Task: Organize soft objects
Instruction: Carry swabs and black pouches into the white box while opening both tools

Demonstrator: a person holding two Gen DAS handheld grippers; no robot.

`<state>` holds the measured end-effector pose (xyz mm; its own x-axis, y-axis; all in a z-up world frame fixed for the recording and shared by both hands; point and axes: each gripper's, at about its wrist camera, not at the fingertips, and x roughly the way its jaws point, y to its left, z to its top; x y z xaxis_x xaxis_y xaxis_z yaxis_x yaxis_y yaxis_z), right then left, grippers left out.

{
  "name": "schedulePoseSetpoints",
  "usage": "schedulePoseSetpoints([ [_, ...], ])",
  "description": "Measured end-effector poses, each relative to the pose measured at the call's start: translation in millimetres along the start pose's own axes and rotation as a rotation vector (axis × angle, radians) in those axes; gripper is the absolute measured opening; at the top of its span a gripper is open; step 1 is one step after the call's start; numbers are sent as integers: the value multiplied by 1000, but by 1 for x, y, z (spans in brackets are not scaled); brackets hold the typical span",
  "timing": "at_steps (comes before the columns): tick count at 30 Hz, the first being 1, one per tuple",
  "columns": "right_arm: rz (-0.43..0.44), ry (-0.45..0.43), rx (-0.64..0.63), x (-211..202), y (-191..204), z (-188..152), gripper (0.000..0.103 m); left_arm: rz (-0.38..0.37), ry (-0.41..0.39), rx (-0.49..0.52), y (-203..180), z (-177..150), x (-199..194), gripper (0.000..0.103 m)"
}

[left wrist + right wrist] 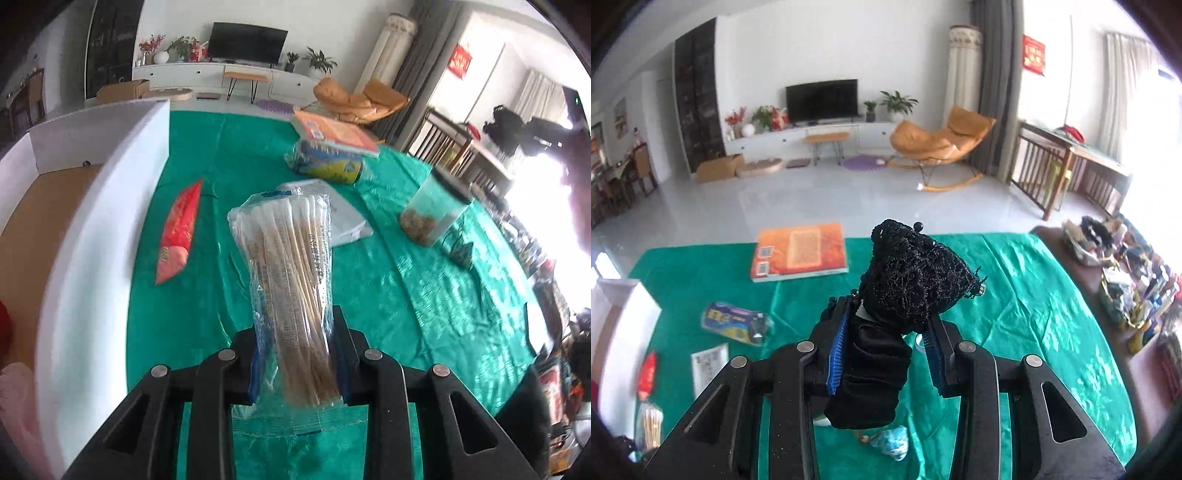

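The left gripper [297,363] pinches a clear pack of cotton swabs [291,280] between its jaws and holds it upright above the green tablecloth [424,295], just beside the white box [92,229] at the table's left edge. The right gripper [886,350] is clamped on a black crocheted pouch [912,284], lifted over the middle of the table. An orange book [799,251] lies near the far edge, and a red packet [179,232] lies near the box.

Both wrist cameras look forward along their jaws, close over the green-clothed counter [207,155], toward the television wall; both catch the orange softcover book [799,251].
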<state>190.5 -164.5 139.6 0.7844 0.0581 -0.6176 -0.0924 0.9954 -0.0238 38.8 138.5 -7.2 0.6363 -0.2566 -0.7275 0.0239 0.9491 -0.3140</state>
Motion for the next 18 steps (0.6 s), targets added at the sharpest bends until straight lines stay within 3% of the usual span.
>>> schedulePoseSetpoints([
  [2,121,1,-18,-19,37,-2,39,-9,-55,-28,14,8,-37,30],
  [4,261,14,-42,-36,83,-7,39,30,-121,-45,33,14,-76,30],
  [7,486,47,-98,-58,165,-23,39,161,-198,-66,70,16,-129,30],
  [10,688,86,-164,-77,251,-45,39,324,-210,-86,107,8,-162,32],
  [12,796,135,-211,-84,305,-61,42,444,-194,-121,132,-2,-169,43],
  [13,843,164,-229,-84,328,-70,52,491,-179,-147,143,-8,-170,71],
  [14,886,193,-245,-83,345,-79,70,525,-174,-170,153,-13,-171,95],
  [15,912,217,-259,-82,357,-86,75,547,-188,-188,159,-19,-173,99],
  [18,877,225,-255,-72,352,-106,75,569,-229,-227,165,-27,-174,99],
])
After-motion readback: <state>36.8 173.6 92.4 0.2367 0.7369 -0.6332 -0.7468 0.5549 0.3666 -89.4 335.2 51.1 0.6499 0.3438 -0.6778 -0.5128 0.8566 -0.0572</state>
